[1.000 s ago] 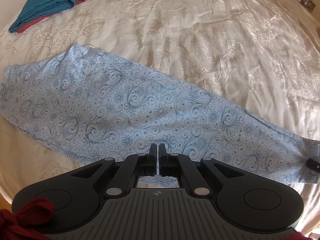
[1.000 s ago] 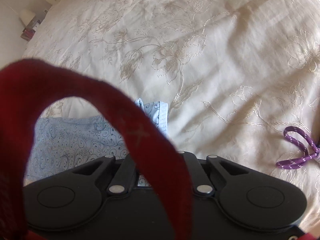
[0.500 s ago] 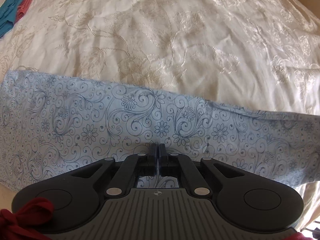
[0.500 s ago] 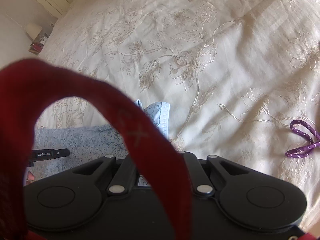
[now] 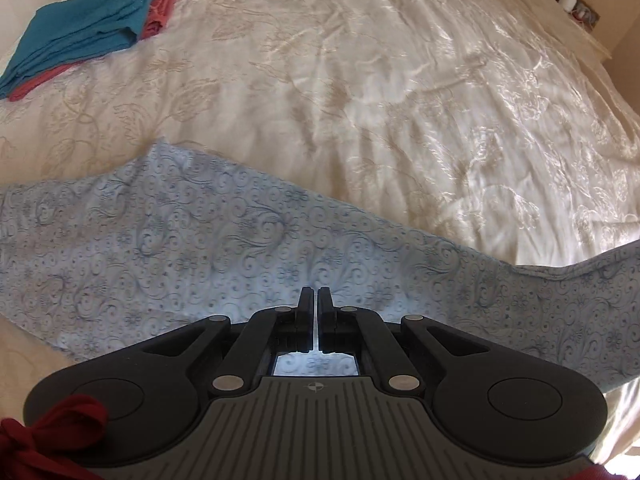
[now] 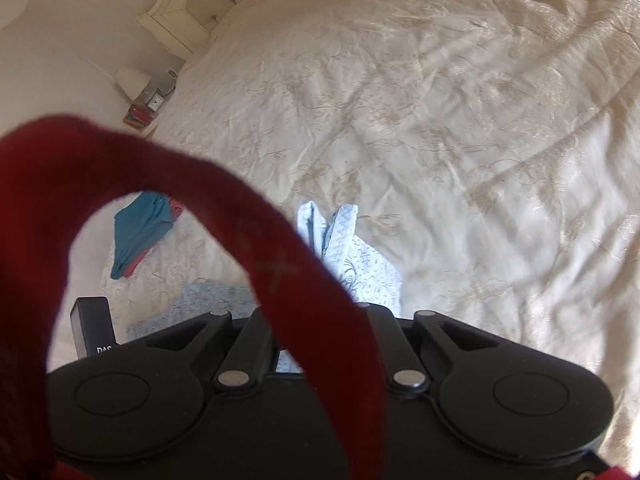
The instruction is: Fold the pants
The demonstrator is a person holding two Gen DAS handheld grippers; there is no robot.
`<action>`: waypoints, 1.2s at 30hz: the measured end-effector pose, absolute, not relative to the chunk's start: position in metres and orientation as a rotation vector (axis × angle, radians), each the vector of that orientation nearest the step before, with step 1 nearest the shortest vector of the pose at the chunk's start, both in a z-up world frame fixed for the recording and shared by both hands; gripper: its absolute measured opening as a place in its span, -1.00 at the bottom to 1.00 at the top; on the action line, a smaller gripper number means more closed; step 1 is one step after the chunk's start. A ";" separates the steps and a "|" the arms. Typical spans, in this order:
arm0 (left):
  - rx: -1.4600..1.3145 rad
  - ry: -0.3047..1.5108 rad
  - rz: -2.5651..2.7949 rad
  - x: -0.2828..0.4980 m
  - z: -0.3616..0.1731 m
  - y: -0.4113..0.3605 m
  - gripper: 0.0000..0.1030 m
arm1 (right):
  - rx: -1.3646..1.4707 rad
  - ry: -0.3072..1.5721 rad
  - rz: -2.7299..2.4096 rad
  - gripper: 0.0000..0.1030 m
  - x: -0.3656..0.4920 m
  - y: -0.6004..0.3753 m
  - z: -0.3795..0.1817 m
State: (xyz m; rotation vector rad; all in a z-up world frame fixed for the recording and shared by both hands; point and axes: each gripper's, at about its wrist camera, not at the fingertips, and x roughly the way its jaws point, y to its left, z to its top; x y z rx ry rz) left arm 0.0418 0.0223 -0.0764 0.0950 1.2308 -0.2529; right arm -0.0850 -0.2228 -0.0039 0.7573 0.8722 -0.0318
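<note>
Mid-fold: left gripper [image 5: 317, 295] clamped on pants [image 5: 224, 240]; right gripper's closure hidden by red strap [image 6: 280, 268], probably holding hem. Next: carry hem across.

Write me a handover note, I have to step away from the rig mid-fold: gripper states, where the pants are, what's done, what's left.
Left gripper: jaws shut on the near edge of the light blue floral-print pants, around mid-length.
Right gripper: jaws hidden behind a red strap; the pants' hem end stands up just beyond them, apparently pinched and lifted.
Pants lie lengthwise across the cream embroidered bedspread, legs apparently stacked.
Folded teal and coral clothes sit at the far left.
Left to do: carry the hem end over toward the waist, then fold again.
</note>
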 end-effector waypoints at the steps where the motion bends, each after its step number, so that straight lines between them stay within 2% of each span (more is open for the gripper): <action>1: 0.094 1.227 -0.241 0.044 -0.075 0.033 -0.94 | 0.761 0.868 -0.004 -0.77 -0.075 -0.208 -0.002; 6: 0.078 1.222 -0.186 0.056 -0.067 0.090 -0.94 | 0.728 0.889 0.113 -0.75 -0.021 -0.129 -0.016; 14: 0.075 1.244 -0.156 0.066 -0.069 0.153 -0.94 | 0.617 1.015 0.134 -0.68 0.034 -0.023 -0.094; 16: 0.070 1.249 -0.161 0.068 -0.071 0.162 -0.94 | 0.577 1.032 0.120 -0.54 0.038 -0.009 -0.109; 18: 0.065 1.250 -0.167 0.067 -0.070 0.167 -0.94 | 0.538 1.053 0.144 -0.52 0.041 0.004 -0.116; 21: 0.059 1.244 -0.181 0.066 -0.069 0.169 -0.94 | 0.504 1.052 0.225 -0.37 0.036 0.016 -0.108; 25: 0.049 1.240 -0.212 0.069 -0.069 0.158 -0.94 | 0.467 0.992 0.248 -0.04 0.019 0.008 -0.087; 29: 0.061 1.240 -0.269 0.073 -0.074 0.134 -0.94 | 0.452 0.991 0.125 -0.04 0.008 -0.018 -0.089; 33: 0.078 1.261 -0.332 0.075 -0.087 0.103 -0.94 | 0.478 1.025 -0.058 -0.25 -0.001 -0.057 -0.109; 36: 0.096 1.298 -0.347 0.077 -0.104 0.086 -0.94 | 0.480 1.063 -0.152 -0.30 -0.008 -0.083 -0.125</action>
